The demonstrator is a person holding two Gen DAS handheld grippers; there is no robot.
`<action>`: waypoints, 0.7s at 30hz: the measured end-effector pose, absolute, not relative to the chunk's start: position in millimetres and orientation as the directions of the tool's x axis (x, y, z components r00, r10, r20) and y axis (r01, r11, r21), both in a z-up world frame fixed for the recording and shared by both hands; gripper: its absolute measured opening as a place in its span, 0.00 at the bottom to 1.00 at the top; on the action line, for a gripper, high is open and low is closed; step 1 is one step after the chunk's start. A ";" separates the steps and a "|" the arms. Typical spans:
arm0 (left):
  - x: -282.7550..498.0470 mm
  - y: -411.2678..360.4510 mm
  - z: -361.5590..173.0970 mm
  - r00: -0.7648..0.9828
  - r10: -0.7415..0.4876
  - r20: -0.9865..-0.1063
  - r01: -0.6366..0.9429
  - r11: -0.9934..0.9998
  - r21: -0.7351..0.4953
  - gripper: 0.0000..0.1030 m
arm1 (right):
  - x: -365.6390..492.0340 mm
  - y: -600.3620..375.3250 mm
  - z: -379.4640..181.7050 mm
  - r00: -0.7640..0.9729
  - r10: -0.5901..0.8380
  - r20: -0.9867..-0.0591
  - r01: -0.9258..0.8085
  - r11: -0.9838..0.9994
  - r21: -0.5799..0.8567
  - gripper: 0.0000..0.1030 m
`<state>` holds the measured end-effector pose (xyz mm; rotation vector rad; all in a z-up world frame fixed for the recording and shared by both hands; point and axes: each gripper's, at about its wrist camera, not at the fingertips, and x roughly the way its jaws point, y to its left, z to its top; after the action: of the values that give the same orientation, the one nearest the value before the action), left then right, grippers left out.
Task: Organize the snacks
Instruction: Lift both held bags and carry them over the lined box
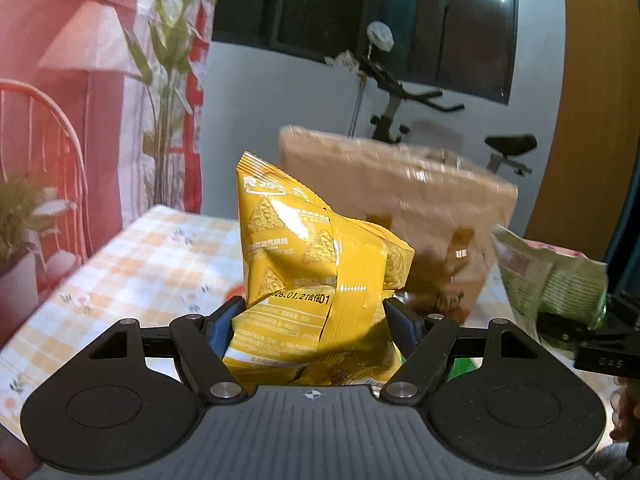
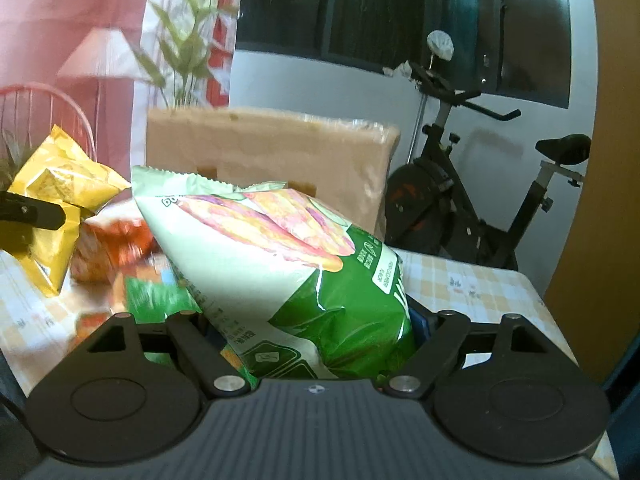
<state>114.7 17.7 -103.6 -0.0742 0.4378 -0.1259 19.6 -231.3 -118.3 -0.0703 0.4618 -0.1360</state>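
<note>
Between the blue-padded fingers of the left gripper (image 1: 310, 320) stands a yellow snack bag (image 1: 316, 276), upright and crumpled, printed with triangular corn chips; both pads press into its lower sides, so the gripper is pinching the bag and holding it above a table with a yellow-checked floral cloth (image 1: 152, 256). Behind the bag, at the far side of the table, stands a brown cardboard box (image 1: 400, 200), blurred. At the right edge of the left wrist view a green snack bag (image 1: 556, 280) shows, clamped in the right gripper (image 1: 576, 328), seen side-on.

From the right wrist view, the right gripper (image 2: 312, 320) is clamped on the green snack bag (image 2: 304, 276), a pale and dark green pack printed with long pink-orange sweet potato pieces. The bag fills the space between the jaws; the right pad shows pressed against its side, while the left pad is hidden behind the pack. To the left, the yellow snack bag (image 2: 60, 200) hangs in the other gripper's black finger (image 2: 36, 212). Between the two bags, lower on the cloth, lie an orange snack pack (image 2: 112, 248) and another green pack (image 2: 156, 296), both blurred. The cardboard box (image 2: 264, 156) stands just behind.

Farther back are an exercise bike (image 2: 472, 200) to the right, a dark window (image 2: 400, 12), a tall green plant (image 2: 184, 40) and a red curtain (image 1: 64, 60) to the left
</note>
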 end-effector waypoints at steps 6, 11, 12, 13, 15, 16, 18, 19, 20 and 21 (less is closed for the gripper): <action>120.5 23.6 -69.8 0.902 -0.162 -0.400 0.130 0.986 -0.106 0.75 | 17.8 -229.9 -81.6 0.909 -0.134 -0.396 0.112 0.991 -0.078 0.80; 132.4 24.9 -44.7 0.905 -0.193 -0.379 0.162 0.980 -0.113 0.75 | 24.6 -228.7 -47.5 0.929 -0.099 -0.357 0.091 0.995 -0.039 0.80; 135.2 24.3 -40.5 0.908 -0.195 -0.370 0.166 0.980 -0.110 0.75 | 27.7 -228.3 -40.0 0.933 -0.094 -0.348 0.085 0.996 -0.039 0.80; 138.7 23.6 -35.4 0.912 -0.197 -0.359 0.171 0.980 -0.105 0.75 | 31.2 -228.0 -32.8 0.936 -0.087 -0.340 0.078 0.996 -0.040 0.80; 146.8 21.3 -27.4 0.918 -0.203 -0.341 0.180 0.979 -0.097 0.75 | 38.0 -228.1 -21.7 0.943 -0.071 -0.324 0.064 0.997 -0.032 0.80; 151.8 19.9 -23.6 0.920 -0.206 -0.333 0.185 0.978 -0.094 0.75 | 42.3 -228.9 -15.8 0.947 -0.061 -0.316 0.057 0.998 -0.021 0.80; 161.4 16.9 -17.1 0.925 -0.211 -0.317 0.193 0.977 -0.088 0.75 | 51.3 -232.7 -6.6 0.953 -0.047 -0.300 0.051 0.999 0.008 0.80; 165.6 15.1 -14.9 0.927 -0.211 -0.312 0.194 0.977 -0.083 0.75 | 55.3 -234.8 -3.4 0.956 -0.042 -0.292 0.051 0.998 0.023 0.80; 172.6 12.8 -11.7 0.929 -0.210 -0.305 0.195 0.978 -0.078 0.75 | 60.1 -237.3 1.2 0.959 -0.039 -0.281 0.053 0.998 0.042 0.80; 177.1 11.3 -9.6 0.930 -0.210 -0.301 0.197 0.978 -0.074 0.75 | 66.8 -240.7 6.3 0.963 -0.037 -0.268 0.056 0.996 0.065 0.80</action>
<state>177.1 11.3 -9.6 -0.0428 0.3124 -0.2081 66.8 -240.7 6.3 0.0719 0.2698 -0.0474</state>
